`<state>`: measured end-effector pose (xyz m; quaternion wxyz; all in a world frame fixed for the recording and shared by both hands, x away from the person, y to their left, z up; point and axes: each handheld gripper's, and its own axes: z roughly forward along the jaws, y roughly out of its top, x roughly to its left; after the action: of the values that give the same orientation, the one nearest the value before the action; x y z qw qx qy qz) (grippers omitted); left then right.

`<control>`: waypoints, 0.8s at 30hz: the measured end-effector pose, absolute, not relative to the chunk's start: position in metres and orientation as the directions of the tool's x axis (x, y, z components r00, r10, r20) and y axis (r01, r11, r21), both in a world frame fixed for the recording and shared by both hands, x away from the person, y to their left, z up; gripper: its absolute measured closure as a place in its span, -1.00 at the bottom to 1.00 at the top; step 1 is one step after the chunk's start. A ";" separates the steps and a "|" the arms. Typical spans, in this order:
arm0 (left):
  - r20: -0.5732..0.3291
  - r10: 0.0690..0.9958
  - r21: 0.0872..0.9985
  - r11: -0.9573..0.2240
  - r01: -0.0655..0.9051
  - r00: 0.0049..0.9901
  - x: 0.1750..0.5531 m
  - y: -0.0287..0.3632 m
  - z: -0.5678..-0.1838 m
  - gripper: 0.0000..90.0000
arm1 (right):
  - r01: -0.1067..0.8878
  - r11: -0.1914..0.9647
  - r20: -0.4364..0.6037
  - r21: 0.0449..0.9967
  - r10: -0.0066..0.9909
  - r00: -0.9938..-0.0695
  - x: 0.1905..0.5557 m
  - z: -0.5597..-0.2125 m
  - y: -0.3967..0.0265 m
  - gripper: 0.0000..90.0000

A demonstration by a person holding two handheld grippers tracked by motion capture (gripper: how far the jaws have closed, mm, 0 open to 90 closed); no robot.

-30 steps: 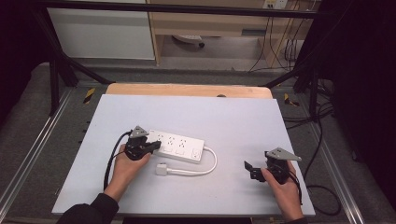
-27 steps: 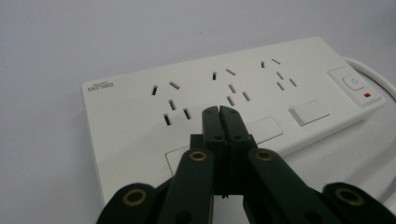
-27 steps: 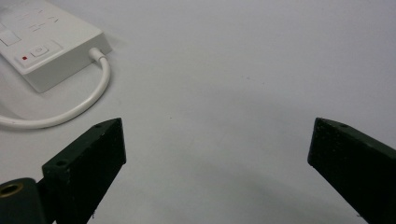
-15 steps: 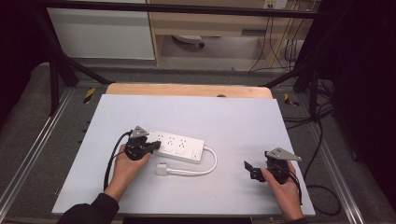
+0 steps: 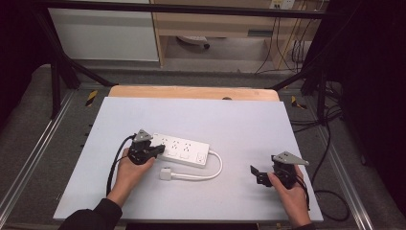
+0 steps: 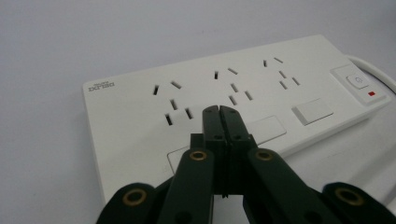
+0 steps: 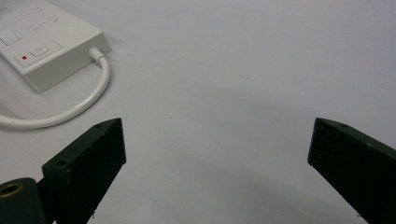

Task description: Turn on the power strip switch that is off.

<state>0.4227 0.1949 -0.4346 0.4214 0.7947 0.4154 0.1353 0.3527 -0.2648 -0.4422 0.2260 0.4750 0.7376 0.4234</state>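
We've got the left gripper (image 6: 219, 112) clenched empty over the strip (image 5: 184, 150); press gently, right gripper (image 5: 261, 175) released nearby.

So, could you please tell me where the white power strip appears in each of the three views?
High view: the power strip lies left of centre on the table, beside the left gripper.
Left gripper view: it spans the middle, behind the shut jaws.
Right gripper view: its switch end sits in the top left corner.
Shared landmark: the red-marked switch, at the cord end.
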 end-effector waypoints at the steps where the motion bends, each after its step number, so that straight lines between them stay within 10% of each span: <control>1: -0.133 0.774 0.783 -0.302 0.544 0.620 0.423 0.195 -0.435 1.00 | 0.510 0.188 0.071 0.839 0.892 -0.446 0.353 -0.442 -0.265 -0.90; 24: -0.139 0.768 0.783 -0.301 0.544 0.625 0.424 0.194 -0.438 1.00 | 0.512 0.186 0.073 0.839 0.893 -0.444 0.353 -0.443 -0.264 -0.90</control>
<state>0.4237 0.1942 -0.4377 0.4237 0.7955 0.4125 0.1323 0.3534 -0.2644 -0.4432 0.2250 0.4769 0.7366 0.4236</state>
